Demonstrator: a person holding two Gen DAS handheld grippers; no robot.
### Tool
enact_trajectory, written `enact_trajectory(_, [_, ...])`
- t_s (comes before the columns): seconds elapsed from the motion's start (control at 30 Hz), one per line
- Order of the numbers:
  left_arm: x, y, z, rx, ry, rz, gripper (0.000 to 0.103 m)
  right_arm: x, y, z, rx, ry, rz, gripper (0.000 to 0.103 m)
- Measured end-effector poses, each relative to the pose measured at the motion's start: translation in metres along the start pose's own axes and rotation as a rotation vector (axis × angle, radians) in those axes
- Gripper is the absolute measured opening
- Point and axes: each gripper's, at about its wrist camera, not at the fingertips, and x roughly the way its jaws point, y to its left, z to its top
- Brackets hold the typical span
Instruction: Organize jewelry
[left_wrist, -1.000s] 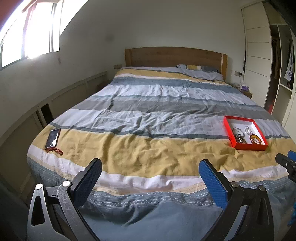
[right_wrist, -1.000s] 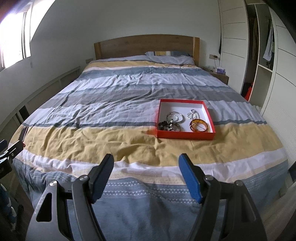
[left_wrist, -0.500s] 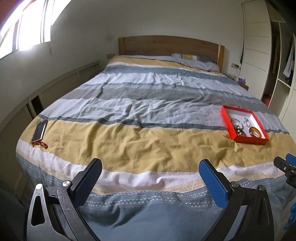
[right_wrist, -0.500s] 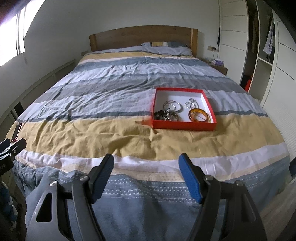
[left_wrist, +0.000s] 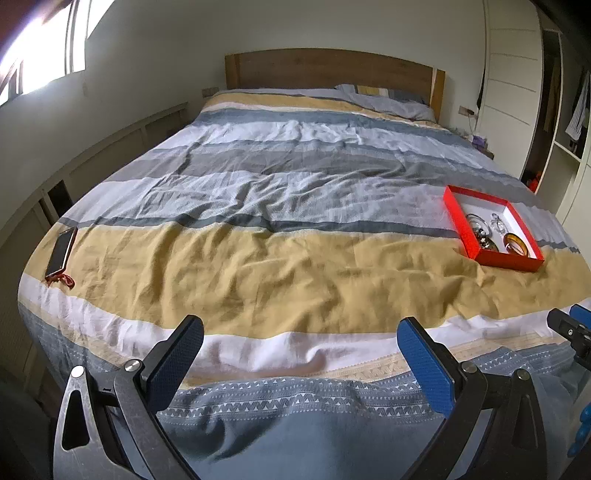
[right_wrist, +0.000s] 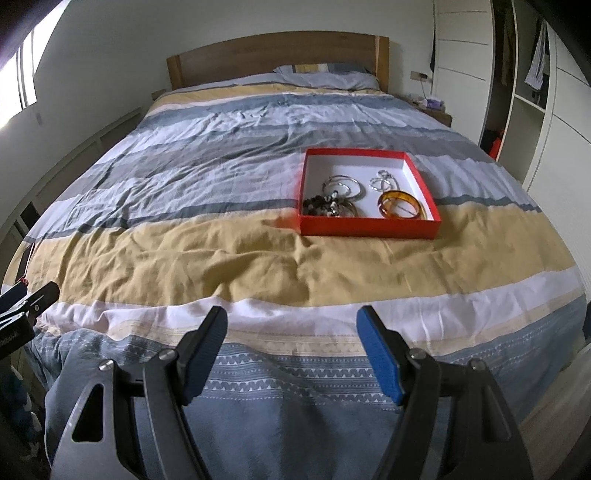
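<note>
Right wrist view: red tray (right_wrist: 369, 225) of jewelry is seen on the bed (right_wrist: 221, 258), ahead, slightly right of the right gripper (right_wrist: 291, 332); far right of the left gripper (left_wrist: 299, 343). Both sets of fingers are spread, empty.

A big bed (right_wrist: 258, 155) with a striped cover filled the room. It had a wooden headboard (right_wrist: 277, 59) against a pale wall. Bright light came through a window (left_wrist: 40, 48) on the left. White closets (right_wrist: 461, 66) stood on the right, maybe with clothes hanging inside.
</note>
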Motion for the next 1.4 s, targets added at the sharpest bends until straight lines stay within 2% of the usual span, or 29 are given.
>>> enact_trajectory(0.87, [0.036, -0.014, -0.003, 0.015, 0.059, -0.015, 0.102, 0.037, -0.023, -0.006, 0.038, 0.07, -0.003, 0.071])
enact_trajectory(1.4, [0.04, -0.021, -0.002, 0.04, 0.07, -0.008, 0.102, 0.041, -0.025, -0.003, 0.026, 0.07, -0.001, 0.071])
